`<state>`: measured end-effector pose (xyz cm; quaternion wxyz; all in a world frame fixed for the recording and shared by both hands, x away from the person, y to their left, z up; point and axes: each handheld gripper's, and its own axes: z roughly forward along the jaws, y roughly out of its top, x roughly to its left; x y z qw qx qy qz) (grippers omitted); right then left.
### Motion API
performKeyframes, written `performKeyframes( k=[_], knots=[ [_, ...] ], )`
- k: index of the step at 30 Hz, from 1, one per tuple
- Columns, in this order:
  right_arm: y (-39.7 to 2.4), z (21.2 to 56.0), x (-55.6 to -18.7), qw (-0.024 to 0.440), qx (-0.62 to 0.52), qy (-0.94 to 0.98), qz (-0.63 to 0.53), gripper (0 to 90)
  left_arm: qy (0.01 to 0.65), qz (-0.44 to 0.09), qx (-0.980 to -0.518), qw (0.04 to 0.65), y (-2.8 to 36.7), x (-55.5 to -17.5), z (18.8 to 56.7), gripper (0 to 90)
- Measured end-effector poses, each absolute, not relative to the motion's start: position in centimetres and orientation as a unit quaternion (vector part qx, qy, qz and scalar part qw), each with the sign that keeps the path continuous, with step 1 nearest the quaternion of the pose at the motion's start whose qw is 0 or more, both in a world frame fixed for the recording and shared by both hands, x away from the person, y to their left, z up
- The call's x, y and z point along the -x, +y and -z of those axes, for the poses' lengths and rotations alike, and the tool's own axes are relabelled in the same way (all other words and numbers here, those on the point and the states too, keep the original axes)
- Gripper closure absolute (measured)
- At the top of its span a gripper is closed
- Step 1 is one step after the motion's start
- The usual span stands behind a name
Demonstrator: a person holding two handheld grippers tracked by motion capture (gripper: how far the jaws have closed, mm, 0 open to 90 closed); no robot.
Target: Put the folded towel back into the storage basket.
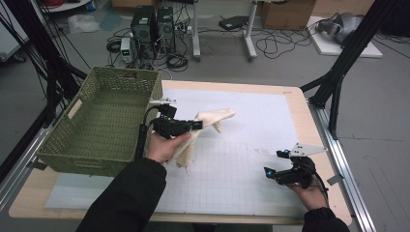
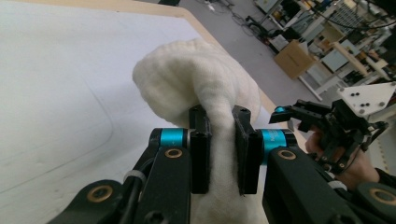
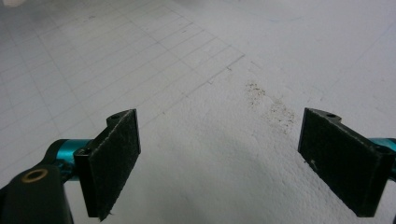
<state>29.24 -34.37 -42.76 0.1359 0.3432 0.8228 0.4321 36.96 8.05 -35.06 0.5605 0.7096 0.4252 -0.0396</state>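
**Listener:** Cloth first, please. Where is it?

**Operator:** Cloth point(image 1: 209, 122), cream and fluffy, hangs from my left gripper point(image 1: 197, 124) above the middle of the worktop point(image 1: 251, 87). One end sticks out past the jaws toward the far right, and the rest droops down beside my left hand point(image 1: 164, 145). In the left gripper view the jaws are pinching a narrow fold of it point(image 2: 219, 140), and a rounded bunch bulges beyond them.

**Listener:** What is beside it?

**Operator:** A green woven basket point(image 1: 104, 121) sits on the left part of the worktop, just beside my left hand. The cloth is outside it, to its right.

**Listener:** And your other gripper?

**Operator:** My right gripper point(image 1: 271, 173) is low at the near right corner of the white gridded mat point(image 1: 232, 179), well apart from the cloth. In the right gripper view its jaws stand spread wide, with the bare mat between them and some faint brown specks point(image 3: 268, 100) on the mat just ahead.
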Motion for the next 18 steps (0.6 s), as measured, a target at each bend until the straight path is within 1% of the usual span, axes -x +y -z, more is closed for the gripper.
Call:
performKeyframes(
  k=[8, 9, 16, 18],
  knots=[
    [-34.3, 42.9, -29.5, 0.134, -0.34, 0.824, -0.432, 12.2, 0.431, 0.034, -0.702, 0.566, 9.5, -36.9, 33.1, 79.1],
    [-34.3, 42.9, -29.5, 0.134, -0.341, 0.824, -0.432, 12.2, 0.434, 0.039, -0.696, 0.571, 9.8, -36.9, 33.0, 79.1],
    [-34.3, 42.9, -29.6, 0.135, -0.342, 0.824, -0.431, 12.2, 0.437, 0.047, -0.693, 0.571, 10.7, -37.0, 32.7, 79.2],
    [-34.3, 43.0, -29.6, 0.135, -0.342, 0.824, -0.432, 12.2, 0.441, 0.042, -0.69, 0.572, 10.9, -37.1, 32.3, 79.2]
  ],
)
